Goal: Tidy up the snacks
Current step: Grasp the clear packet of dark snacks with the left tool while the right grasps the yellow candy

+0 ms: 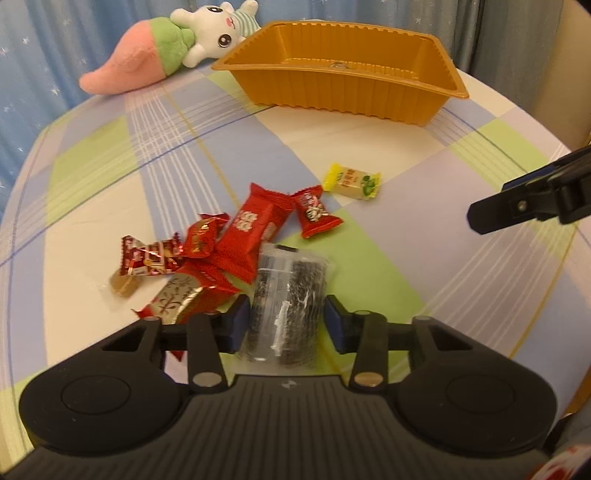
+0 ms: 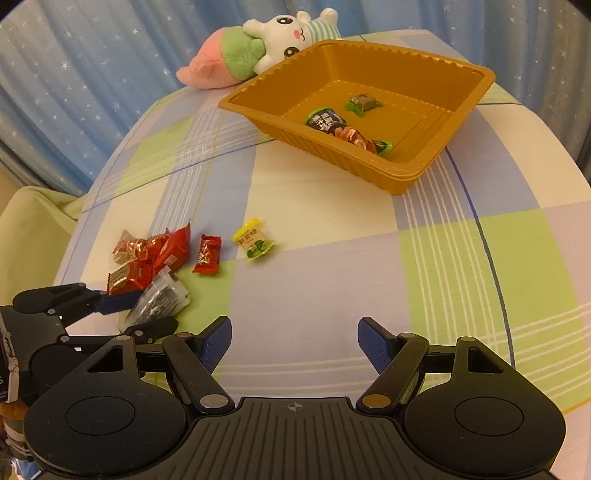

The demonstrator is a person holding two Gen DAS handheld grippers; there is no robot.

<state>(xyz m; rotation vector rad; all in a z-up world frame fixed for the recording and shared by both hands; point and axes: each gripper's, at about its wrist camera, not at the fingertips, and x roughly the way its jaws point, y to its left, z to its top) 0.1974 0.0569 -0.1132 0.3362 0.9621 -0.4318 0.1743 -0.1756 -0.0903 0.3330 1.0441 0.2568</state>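
A blue star-printed curtain (image 2: pixel 92 92) hangs behind the round table, whose checked cloth (image 2: pixel 314 295) of green, lilac and cream covers the whole top. At the far edge lies a plush rabbit (image 2: pixel 280 33) hugging a pink plush carrot (image 1: pixel 129 62), touching the back rim of the orange ribbed tray (image 2: pixel 406 177). Inside the tray sit a dark-labelled packet (image 2: pixel 325 121), a copper-foil sweet (image 2: pixel 356 137) against it and a small green-wrapped sweet (image 2: pixel 364 102) farther back. On the near cloth a heap of red snack packets (image 1: pixel 236 236) overlaps itself; a single red packet (image 1: pixel 314 210) lies just beside it and a yellow candy (image 1: pixel 351 181) a little apart. The left gripper (image 1: pixel 284 319) has its blue pads pressed on both sides of a clear packet of dark seaweed roll (image 1: pixel 286 299) at the heap's near edge. The right gripper (image 2: pixel 294 343) hovers over bare cloth, jaws spread wide, holding nothing.
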